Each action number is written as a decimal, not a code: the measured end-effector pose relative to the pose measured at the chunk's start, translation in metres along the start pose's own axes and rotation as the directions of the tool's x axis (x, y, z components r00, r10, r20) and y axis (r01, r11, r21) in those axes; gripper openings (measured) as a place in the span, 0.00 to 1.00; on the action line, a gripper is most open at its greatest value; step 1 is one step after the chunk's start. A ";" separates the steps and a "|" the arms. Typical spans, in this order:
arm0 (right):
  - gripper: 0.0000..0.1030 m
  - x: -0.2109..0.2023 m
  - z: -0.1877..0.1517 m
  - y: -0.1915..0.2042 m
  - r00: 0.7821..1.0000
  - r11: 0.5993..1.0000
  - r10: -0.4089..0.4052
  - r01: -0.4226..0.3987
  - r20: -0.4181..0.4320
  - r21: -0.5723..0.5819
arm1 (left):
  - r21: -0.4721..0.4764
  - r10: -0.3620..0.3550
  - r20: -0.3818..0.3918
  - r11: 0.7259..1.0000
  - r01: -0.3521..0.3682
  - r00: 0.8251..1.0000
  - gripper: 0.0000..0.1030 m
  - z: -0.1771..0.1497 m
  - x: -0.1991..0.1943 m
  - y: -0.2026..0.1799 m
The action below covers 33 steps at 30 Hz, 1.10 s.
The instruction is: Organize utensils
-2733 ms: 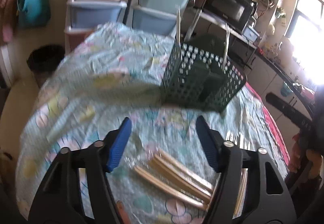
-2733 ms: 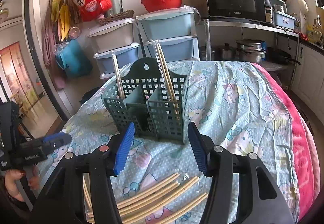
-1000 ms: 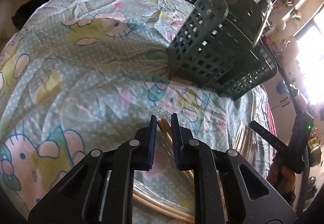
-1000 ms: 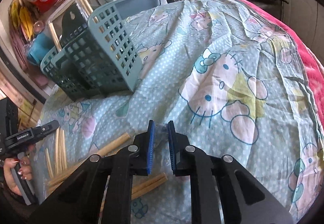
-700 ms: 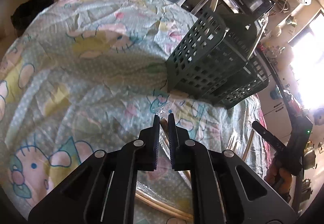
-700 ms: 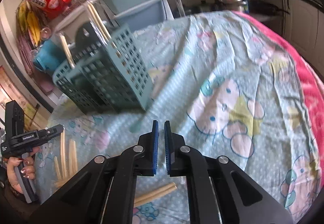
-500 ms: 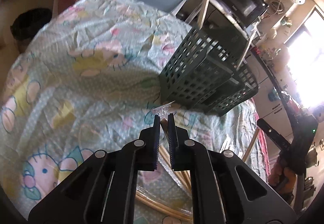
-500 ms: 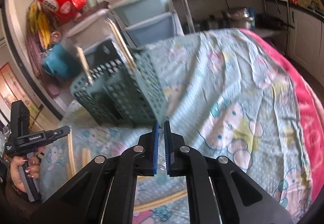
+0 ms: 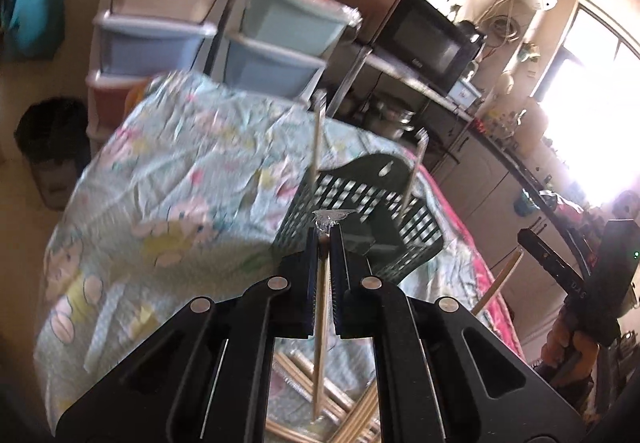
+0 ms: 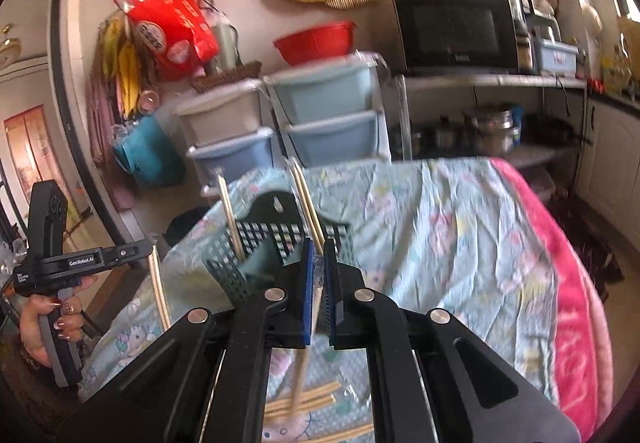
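**Q:** Starting at the fingers, what is gripped?

**A:** The left gripper [image 9: 325, 243] is closed on a wrapped chopstick [image 9: 321, 327], which is pinched between the blue pads [image 9: 309, 275] near its top end; crinkled clear wrapper is seen protruding above the fingertips. The stick hangs downward between the black arms. The right gripper [image 10: 319, 263] is likewise clamped on a second chopstick [image 10: 301, 375], held by its upper end and hanging below the jaws.

**Q:** Where are the task items located?

**A:** A dark green perforated utensil basket [image 9: 360, 211] is positioned just beyond both grippers on the patterned tablecloth [image 10: 460, 227]. Upright chopsticks [image 10: 230, 211] are already seated in its compartments. Loose chopsticks [image 9: 308, 379] are left lying on the cloth beneath the grippers. Stacked plastic drawers [image 10: 328, 115] and a microwave [image 10: 456, 29] are seen behind the table.
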State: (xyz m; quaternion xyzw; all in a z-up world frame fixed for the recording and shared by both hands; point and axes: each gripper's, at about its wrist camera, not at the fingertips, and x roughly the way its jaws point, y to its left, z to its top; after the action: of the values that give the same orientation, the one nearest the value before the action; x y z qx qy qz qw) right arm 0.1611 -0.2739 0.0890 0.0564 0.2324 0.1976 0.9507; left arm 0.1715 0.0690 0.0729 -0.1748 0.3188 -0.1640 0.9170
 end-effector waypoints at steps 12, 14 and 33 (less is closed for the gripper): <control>0.05 -0.022 0.037 0.020 0.995 0.997 0.022 -0.015 0.100 -0.071 | 0.094 -0.057 0.093 0.994 0.048 0.994 0.03 0.037 -0.022 -0.045; 0.05 -0.025 0.044 0.022 0.993 0.997 0.030 -0.020 0.118 -0.080 | 0.105 -0.067 0.111 0.993 0.055 0.992 0.03 0.043 -0.026 -0.053; 0.05 -0.030 0.118 0.054 0.951 0.985 0.151 -0.120 0.270 -0.126 | 0.167 -0.106 0.286 0.984 0.060 0.952 0.03 0.112 -0.045 -0.103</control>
State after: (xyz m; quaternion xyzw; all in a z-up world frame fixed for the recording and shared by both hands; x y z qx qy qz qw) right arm 0.1724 -0.2388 0.2172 0.0479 0.0811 0.2648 0.9597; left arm 0.1907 0.0207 0.2227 -0.1383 0.1574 -0.1992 0.9573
